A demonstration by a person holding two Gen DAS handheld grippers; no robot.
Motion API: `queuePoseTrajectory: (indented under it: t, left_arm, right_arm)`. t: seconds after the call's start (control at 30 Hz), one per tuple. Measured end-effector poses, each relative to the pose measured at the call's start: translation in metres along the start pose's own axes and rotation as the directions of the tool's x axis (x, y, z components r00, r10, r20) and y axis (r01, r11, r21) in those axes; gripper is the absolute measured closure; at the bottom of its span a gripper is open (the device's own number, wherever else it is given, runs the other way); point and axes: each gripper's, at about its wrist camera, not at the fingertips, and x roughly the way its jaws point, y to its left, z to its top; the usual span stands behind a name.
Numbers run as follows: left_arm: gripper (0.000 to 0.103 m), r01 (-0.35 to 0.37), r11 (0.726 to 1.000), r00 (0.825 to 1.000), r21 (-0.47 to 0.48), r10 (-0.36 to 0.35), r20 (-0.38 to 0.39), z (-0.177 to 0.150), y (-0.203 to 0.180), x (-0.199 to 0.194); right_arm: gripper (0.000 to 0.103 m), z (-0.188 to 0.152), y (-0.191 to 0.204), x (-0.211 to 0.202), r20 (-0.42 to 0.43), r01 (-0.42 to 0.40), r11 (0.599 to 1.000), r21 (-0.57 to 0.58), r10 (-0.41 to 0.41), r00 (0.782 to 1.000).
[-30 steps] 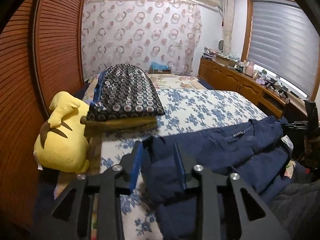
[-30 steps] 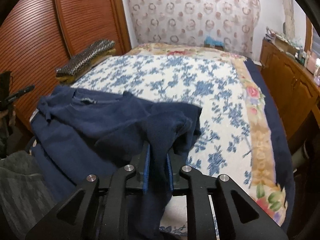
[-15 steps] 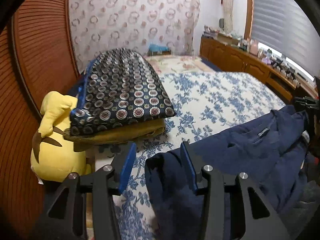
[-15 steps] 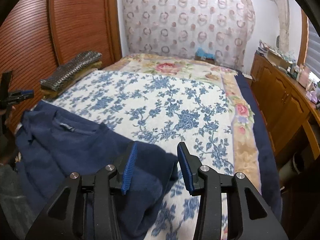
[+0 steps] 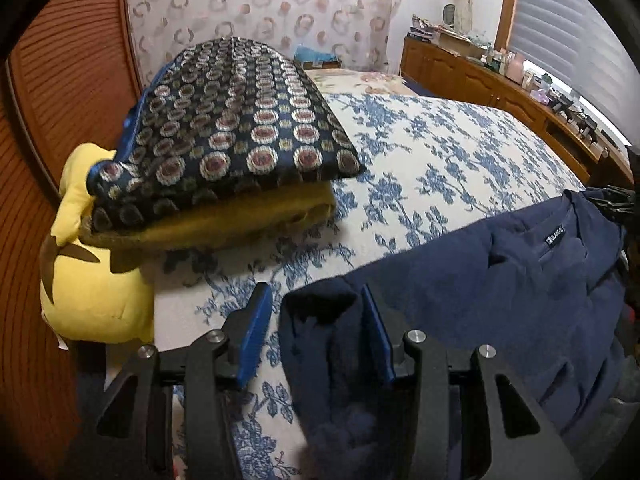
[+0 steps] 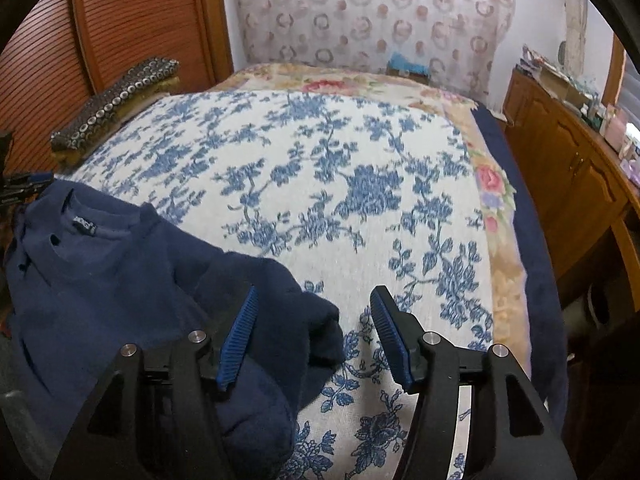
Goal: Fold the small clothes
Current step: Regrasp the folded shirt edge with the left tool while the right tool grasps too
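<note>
Both tongs, left [image 5: 316, 336] and right [image 6: 316, 340], have just been opening and stand apart, gripping nothing, so I judge my navy sweater [image 6: 120, 280] merely laid out on the bed [image 6: 320, 168], every fold still undone.

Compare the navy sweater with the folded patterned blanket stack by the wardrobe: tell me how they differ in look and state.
The navy sweater is plain dark blue; the patterned blanket carries rows of ringed circles. The sweater lies loose and rumpled at the near edge of the bed, collar label showing; the blanket is neatly folded, stacked on a mustard-yellow layer. A sweater corner sits between each open tool's fingers; the blanket is untouched. Both rest on the floral bedspread.
</note>
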Motion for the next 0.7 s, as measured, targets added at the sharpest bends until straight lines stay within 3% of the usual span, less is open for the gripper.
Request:
queuePoseTrajectory:
  t: [0.6,0.7]
  left_arm:
    - [0.058,0.004,1.000,1.000,-0.008,-0.005,-0.005,-0.003,0.002,0.002]
    - [0.064,0.011,1.000,1.000,0.006,-0.011,-0.007,-0.003,-0.001,0.001]
  right_arm:
    - [0.042,0.000,0.003,0.011,-0.019,-0.086,0.996,0.026,0.087,0.996]
    - [0.054,0.001,0.007,0.011,-0.018,-0.103,0.995,0.011,0.104,0.994]
